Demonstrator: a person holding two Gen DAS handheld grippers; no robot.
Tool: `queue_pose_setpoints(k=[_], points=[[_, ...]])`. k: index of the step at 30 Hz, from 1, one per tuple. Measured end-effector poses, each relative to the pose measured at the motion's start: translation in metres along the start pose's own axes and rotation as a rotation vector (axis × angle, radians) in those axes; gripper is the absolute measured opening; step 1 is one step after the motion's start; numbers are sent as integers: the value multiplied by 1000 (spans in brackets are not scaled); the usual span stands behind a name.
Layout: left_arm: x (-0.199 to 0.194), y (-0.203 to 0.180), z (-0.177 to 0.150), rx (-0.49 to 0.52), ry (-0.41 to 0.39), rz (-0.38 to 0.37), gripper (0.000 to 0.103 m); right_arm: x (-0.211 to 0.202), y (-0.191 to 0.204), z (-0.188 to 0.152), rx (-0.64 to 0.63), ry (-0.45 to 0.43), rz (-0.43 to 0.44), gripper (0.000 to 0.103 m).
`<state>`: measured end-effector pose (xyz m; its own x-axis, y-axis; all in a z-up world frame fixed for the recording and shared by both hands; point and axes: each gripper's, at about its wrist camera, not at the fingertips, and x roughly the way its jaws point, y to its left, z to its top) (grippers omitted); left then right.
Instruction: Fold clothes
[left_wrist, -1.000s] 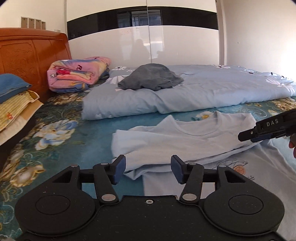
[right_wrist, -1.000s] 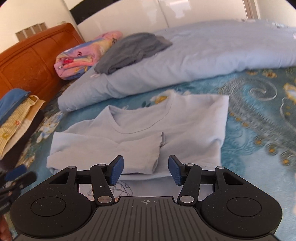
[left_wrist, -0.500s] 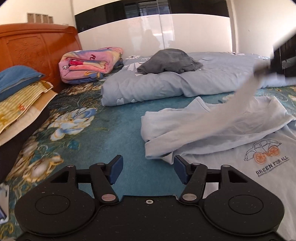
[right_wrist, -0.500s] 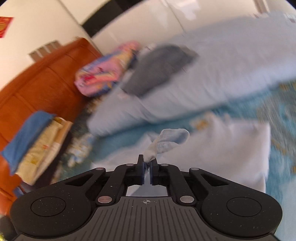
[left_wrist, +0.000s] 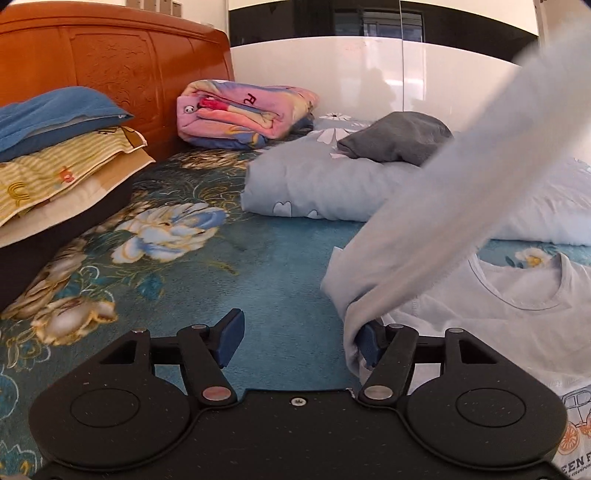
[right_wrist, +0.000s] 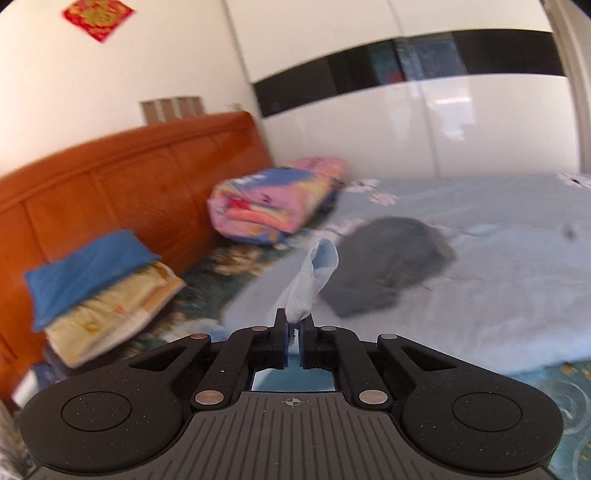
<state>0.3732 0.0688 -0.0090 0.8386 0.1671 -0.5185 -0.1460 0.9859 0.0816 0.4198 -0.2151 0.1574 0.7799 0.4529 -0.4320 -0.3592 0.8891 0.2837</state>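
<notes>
The bed (left_wrist: 266, 269) wears a teal floral sheet, with a carved wooden headboard (left_wrist: 122, 62), stacked pillows (left_wrist: 55, 147), a pink blanket (left_wrist: 240, 110) and a grey garment (left_wrist: 399, 140) on a pale blue duvet (left_wrist: 314, 184), before a glossy white wardrobe (right_wrist: 424, 122). The left gripper (left_wrist: 299, 339) is spread wide, cloth draped on one finger. The right gripper (right_wrist: 293, 345) is pressed together on the pale shirt (left_wrist: 517, 295), which stretches up from the sheet.

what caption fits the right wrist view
Right tongs shut on a pale blue garment, lifted above the bed.
</notes>
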Motion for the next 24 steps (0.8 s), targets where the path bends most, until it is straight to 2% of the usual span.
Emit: queue_pose_setpoints(k=[7, 11, 19, 21, 24], points=[[-3, -9, -16, 90, 43, -34, 65, 20, -81, -102, 164, 223, -193, 4], [-4, -8, -22, 125, 62, -64, 65, 26, -104, -144, 241, 300, -220, 4], [-37, 21, -16, 130, 86, -249, 65, 23, -104, -165, 213, 318, -230, 5], [-39, 27, -8, 118, 69, -270, 70, 23, -104, -166, 205, 317, -230, 6], [-24, 27, 13, 44, 59, -286, 72, 24, -102, -165, 193, 316, -235, 6]])
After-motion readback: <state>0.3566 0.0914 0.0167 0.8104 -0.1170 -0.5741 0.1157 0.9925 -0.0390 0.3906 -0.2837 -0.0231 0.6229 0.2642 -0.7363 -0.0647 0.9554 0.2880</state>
